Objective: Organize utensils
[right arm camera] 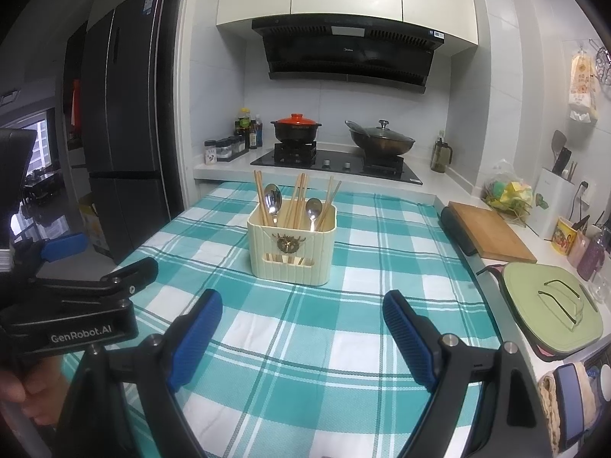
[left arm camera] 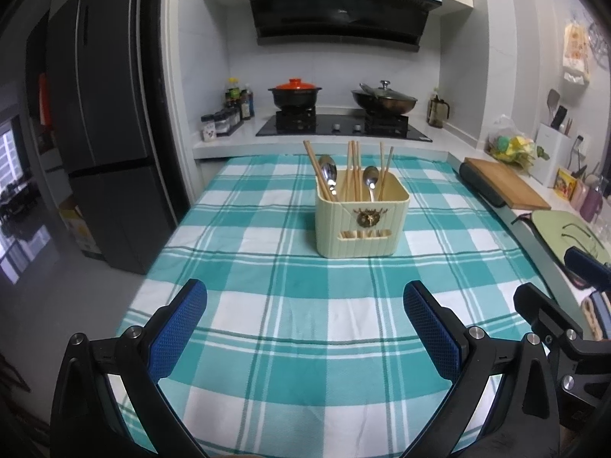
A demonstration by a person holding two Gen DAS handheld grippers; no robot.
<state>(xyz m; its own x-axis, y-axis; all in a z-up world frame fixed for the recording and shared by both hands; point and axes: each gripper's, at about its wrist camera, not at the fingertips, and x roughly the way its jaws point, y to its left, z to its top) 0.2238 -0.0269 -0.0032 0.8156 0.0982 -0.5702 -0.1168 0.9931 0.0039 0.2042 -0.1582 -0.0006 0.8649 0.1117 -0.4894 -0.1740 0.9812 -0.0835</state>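
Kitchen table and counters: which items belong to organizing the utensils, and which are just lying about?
Job items:
- cream ribbed plastic utensil holder
- wooden chopsticks standing in it
- two steel spoons in it
- left gripper and right gripper, both open and empty

Lying about:
- orange-lidded black clay pot
- dark wok with glass lid
- wooden cutting board
- green lidded pan

Utensils [left arm camera: 353, 175] in holder [left arm camera: 361, 225] on tablecloth [left arm camera: 286, 305]
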